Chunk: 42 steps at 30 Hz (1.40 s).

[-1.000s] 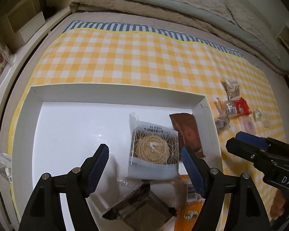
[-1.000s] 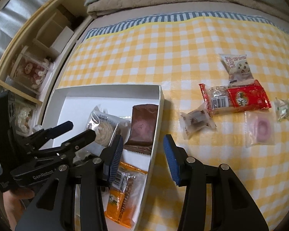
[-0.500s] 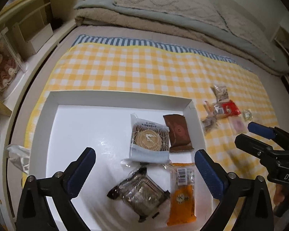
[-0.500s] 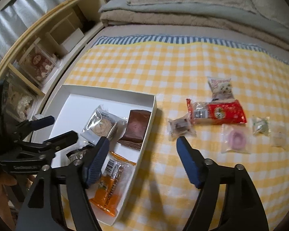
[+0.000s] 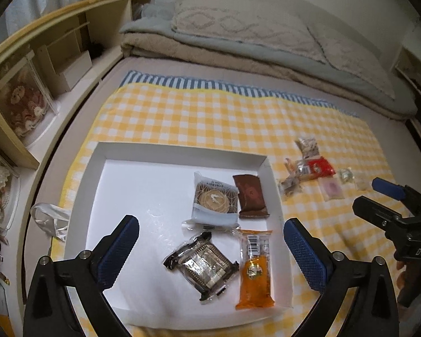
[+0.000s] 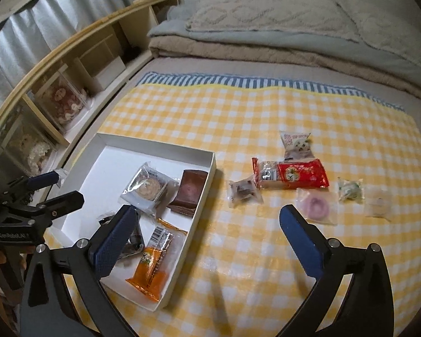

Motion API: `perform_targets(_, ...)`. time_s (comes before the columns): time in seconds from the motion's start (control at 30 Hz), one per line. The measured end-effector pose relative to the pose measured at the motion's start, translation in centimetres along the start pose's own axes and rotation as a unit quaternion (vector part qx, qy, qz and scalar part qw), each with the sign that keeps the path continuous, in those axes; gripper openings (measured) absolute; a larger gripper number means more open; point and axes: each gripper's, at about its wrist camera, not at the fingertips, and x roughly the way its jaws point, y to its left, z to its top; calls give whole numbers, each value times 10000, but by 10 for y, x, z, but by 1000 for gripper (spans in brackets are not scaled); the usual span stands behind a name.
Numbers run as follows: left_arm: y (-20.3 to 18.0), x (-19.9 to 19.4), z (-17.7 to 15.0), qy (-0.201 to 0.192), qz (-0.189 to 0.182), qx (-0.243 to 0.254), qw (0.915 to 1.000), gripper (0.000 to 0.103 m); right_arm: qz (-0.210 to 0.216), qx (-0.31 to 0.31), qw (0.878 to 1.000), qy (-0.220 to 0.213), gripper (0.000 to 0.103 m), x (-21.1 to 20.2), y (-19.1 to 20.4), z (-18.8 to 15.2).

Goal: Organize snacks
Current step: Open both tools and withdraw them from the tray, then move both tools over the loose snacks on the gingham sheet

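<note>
A white box (image 5: 182, 151) (image 6: 157, 151) lies on the yellow checked cloth. In it are a round cookie pack (image 5: 214, 200) (image 6: 147, 186), a brown pack (image 5: 249, 196) (image 6: 189, 191), a dark wrapped pack (image 5: 202, 264) and an orange pack (image 5: 255, 269) (image 6: 151, 266). My left gripper (image 5: 210, 252) is open and empty above the box. My right gripper (image 6: 207, 238) is open and empty above the cloth at the box's right edge. On the cloth to the right lie a red pack (image 6: 292, 174) (image 5: 311, 167), a small dark sweet (image 6: 242, 192), a pink ring sweet (image 6: 317, 206) and more small packs.
Folded blankets and a pillow (image 6: 280, 19) lie at the back of the bed. A wooden shelf (image 6: 70, 64) with boxed dolls runs along the left. A crumpled white bag (image 5: 49, 219) lies left of the box. The cloth's striped edge (image 5: 238, 87) is at the far side.
Both grippers have pulled back and up from the box, so more of the bed shows. Both sets of jaws have opened wider. The snacks have not moved.
</note>
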Motion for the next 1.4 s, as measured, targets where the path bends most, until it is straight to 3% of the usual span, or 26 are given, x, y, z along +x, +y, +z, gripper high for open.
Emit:
perform_targets(0.4,-24,-61,-17,-394,-75,-71,9992,103,-79,-120,9979,-629,103,-70,-4,-11)
perform_targets(0.8,-82,-67,0,-576,-504,156,9969,103,-601,225,9921,-1079,103,-121,-57,-25)
perform_targets(1.03,-118,-38,14,-429,-829,584,9939,103,-1048,576,9874,-1037,103,-125,-117,-36)
perform_targets(1.27,-155,17,35,-155,-1177,966,9882,103,-1311,788,9849,-812,103,-109,-172,-49)
perform_targets(1.4,-169,55,48,90,-1312,1237,9836,95,-1265,1008,9842,-726,103,-92,-206,-53)
